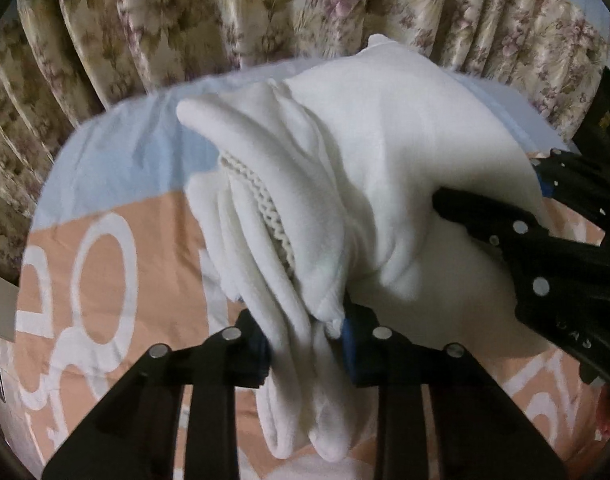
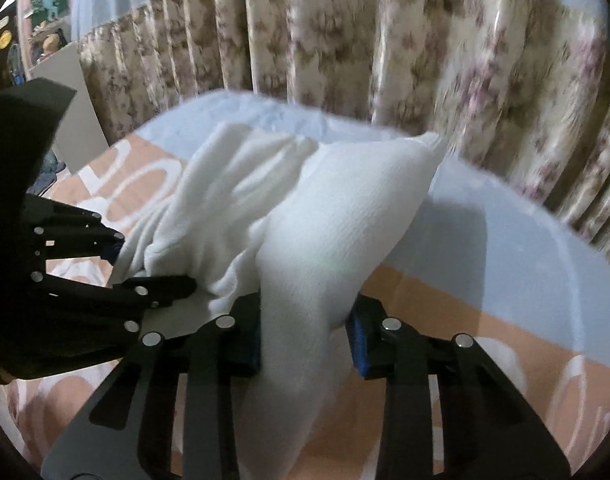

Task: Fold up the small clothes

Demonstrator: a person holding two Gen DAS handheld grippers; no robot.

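Observation:
A small white garment (image 1: pixel 345 168) with a knitted trim hangs bunched between both grippers, lifted above the bed. My left gripper (image 1: pixel 305 344) is shut on a gathered edge of it; folds droop below the fingers. My right gripper (image 2: pixel 305 336) is shut on another part of the white garment (image 2: pixel 325 220). The right gripper also shows in the left wrist view (image 1: pixel 517 240), to the right, and the left gripper in the right wrist view (image 2: pixel 117 276), to the left. The two grippers are close together.
A bedsheet in peach with white letters (image 1: pixel 105 280) and a pale blue band (image 2: pixel 505 248) lies under the garment. Floral curtains (image 1: pixel 185 20) hang right behind the bed. A grey board (image 2: pixel 81 92) leans at the far left.

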